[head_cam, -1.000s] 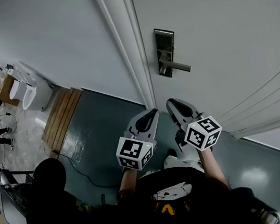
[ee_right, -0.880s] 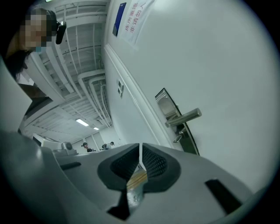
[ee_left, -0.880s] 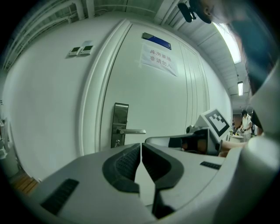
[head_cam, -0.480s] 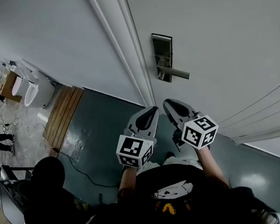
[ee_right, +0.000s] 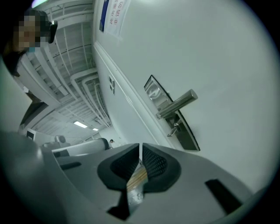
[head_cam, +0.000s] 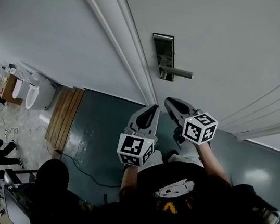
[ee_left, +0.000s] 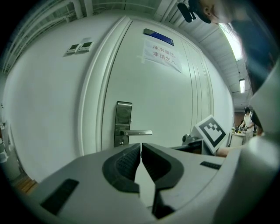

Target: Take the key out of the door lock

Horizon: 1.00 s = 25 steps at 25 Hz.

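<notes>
A steel lock plate with a lever handle sits on the white door. Under the handle a small key sticks out of the plate; in the left gripper view the key is a tiny stub. My left gripper and right gripper hang side by side below the lock, well short of the door. The left gripper is shut and empty. The right gripper is shut too; wood-coloured stripes show in the slit behind its pads, and I cannot tell what they are.
A wooden pallet lies on the grey floor left of the door frame, with white ceramic fixtures behind it. A cable runs over the floor. A person's dark head is close at lower left. A paper notice hangs on the door.
Almost nothing: both grippers stay low in front of the door, and the head view has shifted slightly.
</notes>
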Motion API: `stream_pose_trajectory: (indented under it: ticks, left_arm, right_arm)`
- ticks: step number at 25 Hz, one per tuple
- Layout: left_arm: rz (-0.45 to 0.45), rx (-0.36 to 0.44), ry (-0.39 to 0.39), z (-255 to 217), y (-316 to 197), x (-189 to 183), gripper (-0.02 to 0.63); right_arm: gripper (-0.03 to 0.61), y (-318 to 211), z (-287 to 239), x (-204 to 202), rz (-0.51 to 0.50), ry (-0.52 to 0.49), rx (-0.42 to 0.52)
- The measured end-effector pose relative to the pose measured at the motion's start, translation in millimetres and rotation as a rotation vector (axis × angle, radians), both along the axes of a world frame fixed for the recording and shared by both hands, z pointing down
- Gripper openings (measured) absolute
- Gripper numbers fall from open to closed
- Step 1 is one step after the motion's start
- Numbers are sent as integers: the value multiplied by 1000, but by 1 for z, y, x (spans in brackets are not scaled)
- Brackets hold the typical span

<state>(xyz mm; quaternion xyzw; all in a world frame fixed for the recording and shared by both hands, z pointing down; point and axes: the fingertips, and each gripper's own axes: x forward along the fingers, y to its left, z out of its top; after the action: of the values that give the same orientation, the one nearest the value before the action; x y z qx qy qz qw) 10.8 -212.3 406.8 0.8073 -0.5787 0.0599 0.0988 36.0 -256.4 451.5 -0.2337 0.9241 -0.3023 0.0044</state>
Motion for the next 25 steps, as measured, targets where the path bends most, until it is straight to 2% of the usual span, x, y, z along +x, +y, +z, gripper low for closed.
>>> stream_pose_trajectory:
  ticks: [8,11,21,25]
  left_arm:
    - [76,8,8,-2,-4,-23,15]
    - [107,7,13,0,-6,-31,15]
    - [196,13,19,0,-11,-54,15]
    - [236,16,13,6,-15,-57,15]
  right_arm:
    - [11,-11,8,-18,93,-10,-47]
    - [70,-17,13,-25,125,-32,-84]
    - [95,-53,28,-27,293,-83,-160]
    - [106,-74,37,-25,356,-69,-172]
